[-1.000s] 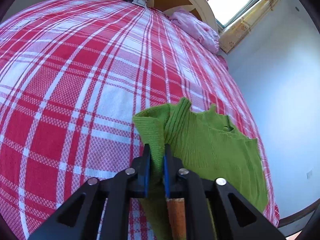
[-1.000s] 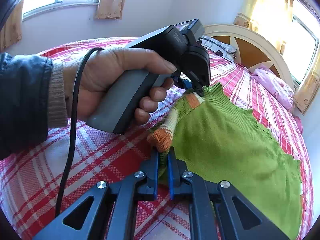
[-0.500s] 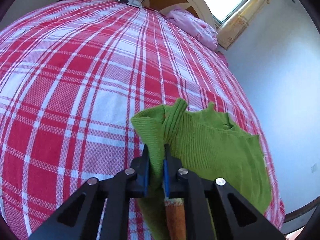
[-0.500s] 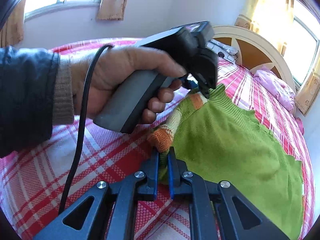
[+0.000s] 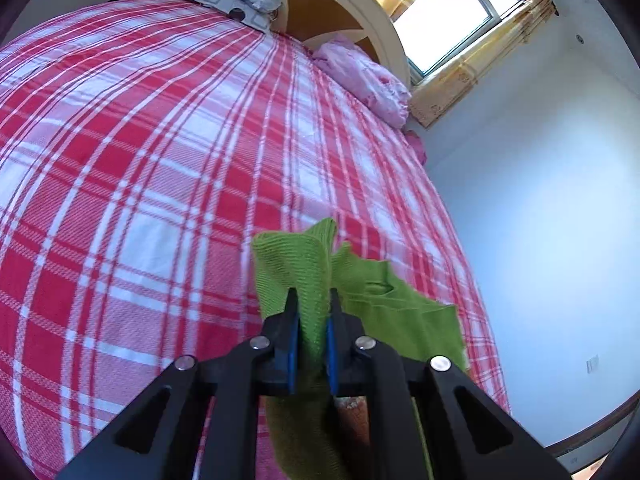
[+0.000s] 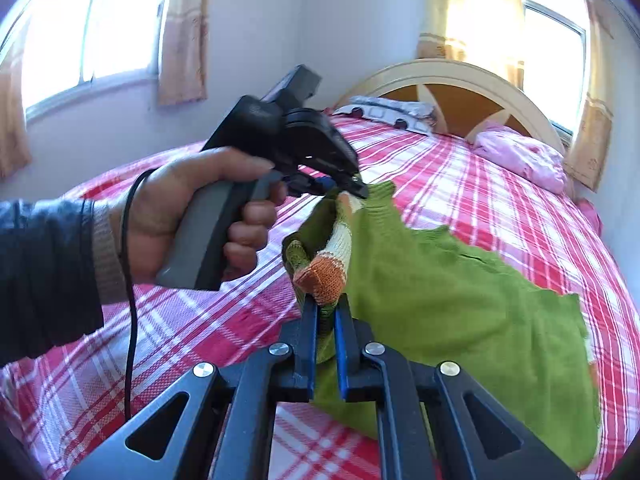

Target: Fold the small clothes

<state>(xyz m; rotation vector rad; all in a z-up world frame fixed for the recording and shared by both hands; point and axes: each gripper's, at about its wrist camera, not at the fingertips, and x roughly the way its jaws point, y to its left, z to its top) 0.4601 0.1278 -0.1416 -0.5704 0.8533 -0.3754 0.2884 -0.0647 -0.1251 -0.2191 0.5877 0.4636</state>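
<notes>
A small green knit sweater (image 6: 452,312) with an orange and cream striped cuff (image 6: 326,272) lies partly on the red plaid bed (image 6: 500,208). My right gripper (image 6: 325,312) is shut on the striped cuff edge and holds it raised. My left gripper (image 5: 311,304) is shut on a bunched green edge of the sweater (image 5: 296,264). In the right wrist view the left gripper (image 6: 356,188) shows in a hand, pinching the sweater's far edge above the bed.
A grey patterned pillow (image 5: 232,0) and a pink bundle of cloth (image 5: 364,76) lie by the curved headboard (image 6: 452,80). A white wall (image 5: 540,220) runs along the bed's right side. Plaid bedspread (image 5: 120,160) stretches to the left.
Both grippers have lifted the held sweater edge higher off the bed. The left gripper's hand rose and tilted up. Both grips stayed shut.
</notes>
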